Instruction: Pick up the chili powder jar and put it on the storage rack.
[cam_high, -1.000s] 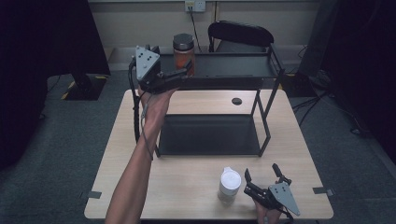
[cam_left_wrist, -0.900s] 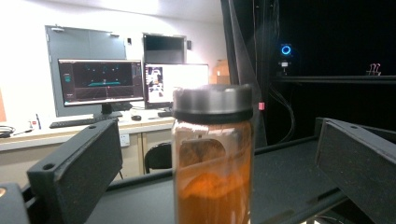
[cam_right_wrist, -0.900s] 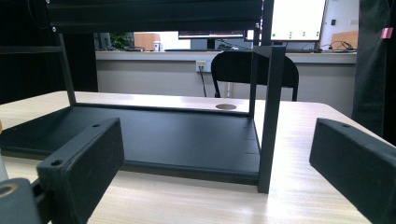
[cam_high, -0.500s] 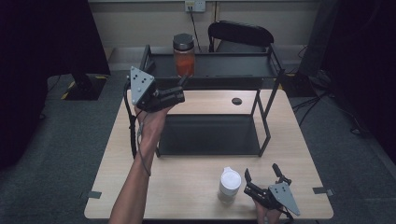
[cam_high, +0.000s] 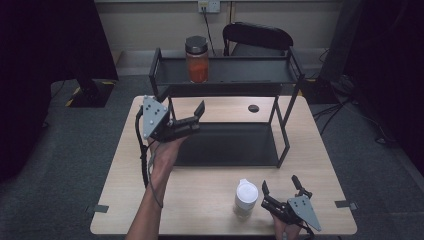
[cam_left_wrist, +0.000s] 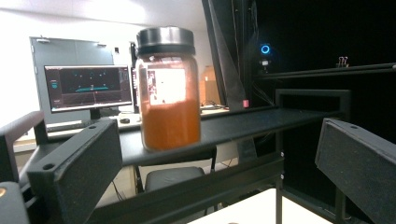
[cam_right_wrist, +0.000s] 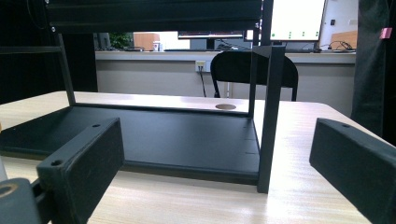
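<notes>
A glass jar (cam_high: 197, 60) with orange contents and a dark metal lid stands upright on the top shelf of a black two-level rack (cam_high: 250, 75). My left gripper (cam_high: 196, 119) hangs open in front of the rack's left side, below and short of the jar. In the left gripper view the jar (cam_left_wrist: 168, 88) stands ahead between the spread jaws, untouched. My right gripper (cam_high: 280, 183) rests open on the table near the front edge, just right of a white lidded container (cam_high: 246, 196). The right gripper view looks along the rack's lower tray (cam_right_wrist: 177, 140), with nothing between the jaws.
The rack's black posts (cam_right_wrist: 271, 116) stand at the tray's corners. The wooden table (cam_high: 210, 200) has a round cable hole (cam_high: 253, 108) at the back. A black chair (cam_high: 257, 37) stands behind the table. Monitors glow in the background.
My left gripper has let go of the jar on the top shelf and drawn back and down toward the near left, jaws open. The jar stays put. The right gripper has not moved.
</notes>
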